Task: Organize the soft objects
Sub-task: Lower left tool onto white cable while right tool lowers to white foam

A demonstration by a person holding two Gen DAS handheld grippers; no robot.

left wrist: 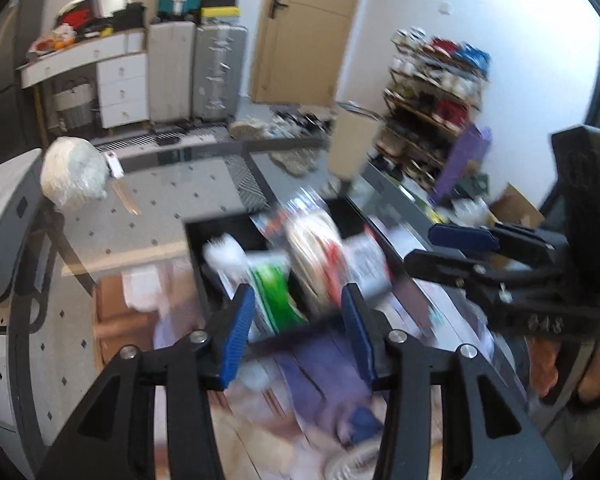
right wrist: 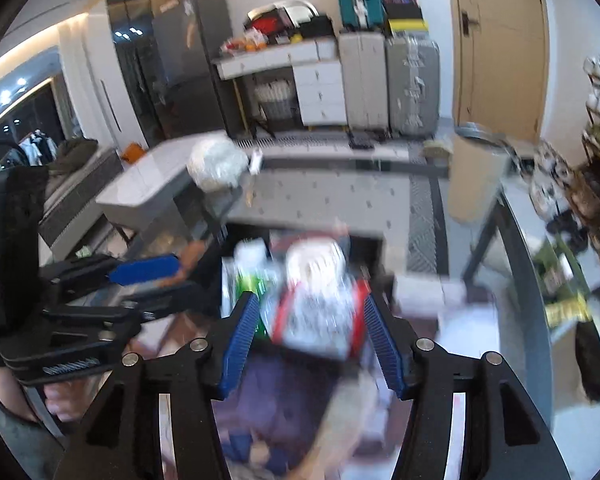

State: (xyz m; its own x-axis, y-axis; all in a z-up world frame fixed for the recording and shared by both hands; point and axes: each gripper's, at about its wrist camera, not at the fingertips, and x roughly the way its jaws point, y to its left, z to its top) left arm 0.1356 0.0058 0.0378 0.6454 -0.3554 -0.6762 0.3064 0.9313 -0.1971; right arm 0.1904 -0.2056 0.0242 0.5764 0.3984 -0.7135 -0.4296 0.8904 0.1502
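A black bin (left wrist: 198, 248) holds several soft packets, among them a green one (left wrist: 274, 288) and a white and red one (left wrist: 320, 256); all are blurred. My left gripper (left wrist: 298, 312) is open and empty above the bin's near edge. My right gripper (right wrist: 310, 320) has its jaws apart on either side of a white and red soft packet (right wrist: 320, 312) over the bin (right wrist: 364, 240); blur hides whether the pads touch it. The right gripper shows in the left wrist view (left wrist: 452, 246), and the left gripper shows in the right wrist view (right wrist: 148, 276).
Purple and pale soft items (left wrist: 320, 392) lie in front of the bin. A white wrapped bundle (left wrist: 76, 174) sits on the grey patterned surface at the back left. A tan cylinder (left wrist: 350, 140) stands behind the bin. Suitcases, drawers, a door and a shoe rack line the far wall.
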